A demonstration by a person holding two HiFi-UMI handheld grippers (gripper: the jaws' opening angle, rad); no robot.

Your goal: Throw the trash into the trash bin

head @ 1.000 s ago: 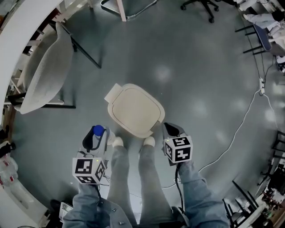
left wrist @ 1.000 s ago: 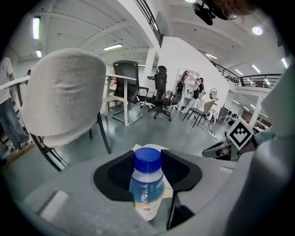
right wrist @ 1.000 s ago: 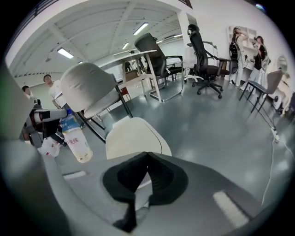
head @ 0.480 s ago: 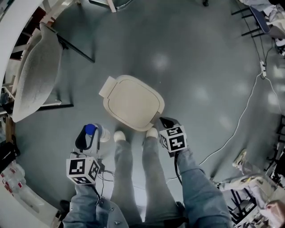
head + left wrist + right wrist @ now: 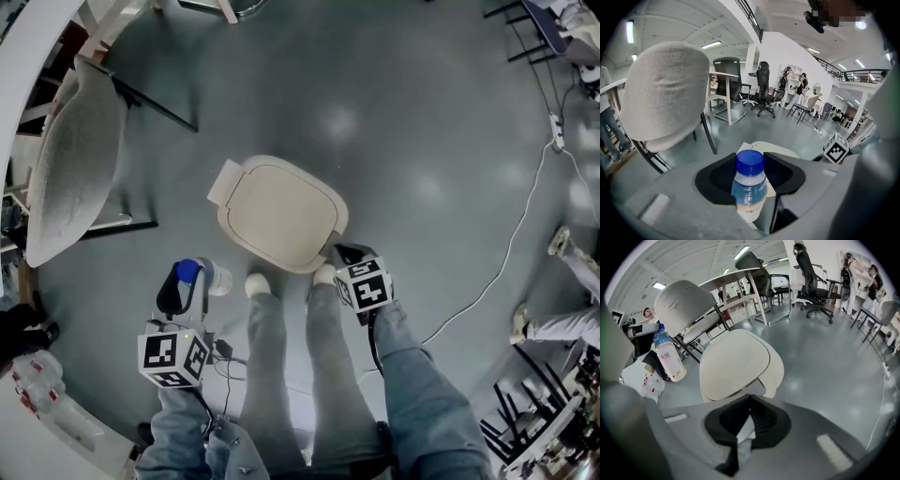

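Cream plastic trash bin (image 5: 281, 214) on grey floor, lid down flat, contents hidden. Stands just ahead of person's shoes (image 5: 256, 282).

Small drink bottle (image 5: 750, 194) w/ blue cap (image 5: 750, 163) clamped in L gripper (image 5: 751, 174), jaws pinching it just below the cap. Lower body cut off by gripper housing; label print too small to read. Looks roughly upright in R gripper view. Held low at person's left, beside the bin, not over it.

R gripper (image 5: 749, 398) w/ jaw tips pressed together, nothing seen gripped. Pale sliver in gap below tips, can't tell what. Tips right at bin's near edge in head view; touching or just short, can't tell.

Grey fabric chair (image 5: 70, 159) off to the left, well apart from bin, legs partly cut off at frame edge. White cable (image 5: 511, 248) trailing across floor on right. Another person's legs (image 5: 553, 326) at far right edge, rest out of frame.
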